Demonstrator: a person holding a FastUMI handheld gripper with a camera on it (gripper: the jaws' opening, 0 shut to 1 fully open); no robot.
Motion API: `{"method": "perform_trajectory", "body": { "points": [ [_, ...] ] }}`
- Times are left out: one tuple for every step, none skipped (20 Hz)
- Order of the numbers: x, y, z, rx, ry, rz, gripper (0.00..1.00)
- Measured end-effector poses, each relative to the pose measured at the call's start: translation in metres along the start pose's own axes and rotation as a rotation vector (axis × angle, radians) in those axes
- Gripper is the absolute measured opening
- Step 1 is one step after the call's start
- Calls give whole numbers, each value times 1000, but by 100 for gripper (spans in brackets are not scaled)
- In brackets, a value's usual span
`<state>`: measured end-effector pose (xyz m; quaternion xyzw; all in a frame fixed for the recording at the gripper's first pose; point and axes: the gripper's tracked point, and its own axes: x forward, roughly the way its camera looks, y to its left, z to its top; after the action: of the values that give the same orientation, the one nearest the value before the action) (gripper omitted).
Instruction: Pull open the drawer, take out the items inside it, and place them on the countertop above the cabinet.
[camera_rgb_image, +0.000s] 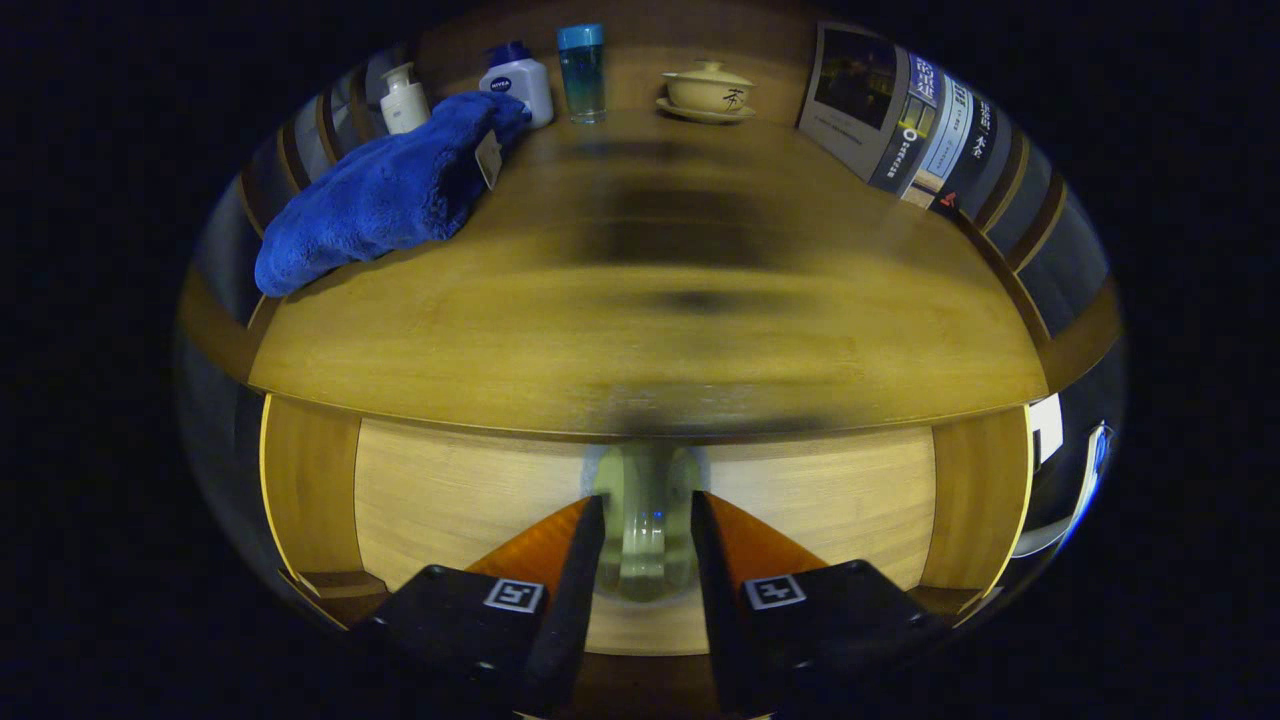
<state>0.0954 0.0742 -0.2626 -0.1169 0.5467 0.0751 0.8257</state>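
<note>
Gripper view: gripper (647, 520) closed on a pale bottle (645, 530), both fingers pressing its sides, held in front of the open drawer (480, 490), just below the countertop (640, 330) edge. Blue towel (385, 195), lotion bottles and lidded cup sit at the counter's back. Judged: drawer opened, item lifted out; placing on the countertop left.

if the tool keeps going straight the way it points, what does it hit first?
Probably the pale drawer knob, which sits between the tool's fingers already; they flank it, contact unclear. Behind it is the drawer front.
</note>
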Motion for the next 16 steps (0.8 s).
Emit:
{"method": "perform_trajectory", "body": {
  "points": [
    [0, 1, -2, 1, 12, 5, 52],
    [0, 1, -3, -5, 19, 11, 44],
    [5, 0, -6, 0, 27, 9, 36],
    [2, 1, -11, 8, 40, 16, 28],
    [6, 2, -12, 15, 49, 18, 29],
    [1, 1, -10, 26, 43, 17, 26],
    [0, 0, -12, 24, 39, 19, 23],
    [-5, 1, -13, 19, 29, 23, 23],
    [-10, 1, -14, 17, 17, 28, 23],
    [-17, 3, -15, 18, 6, 35, 23],
    [-26, 3, -14, 22, -7, 39, 23],
    [-35, 2, -14, 21, -18, 42, 22],
    [-44, 1, -14, 23, -32, 41, 22],
    [-53, 1, -13, 25, -42, 44, 23],
    [-63, 0, -14, 30, -55, 46, 23],
    [-75, -3, -11, 28, -71, 44, 22]
  ]
}}
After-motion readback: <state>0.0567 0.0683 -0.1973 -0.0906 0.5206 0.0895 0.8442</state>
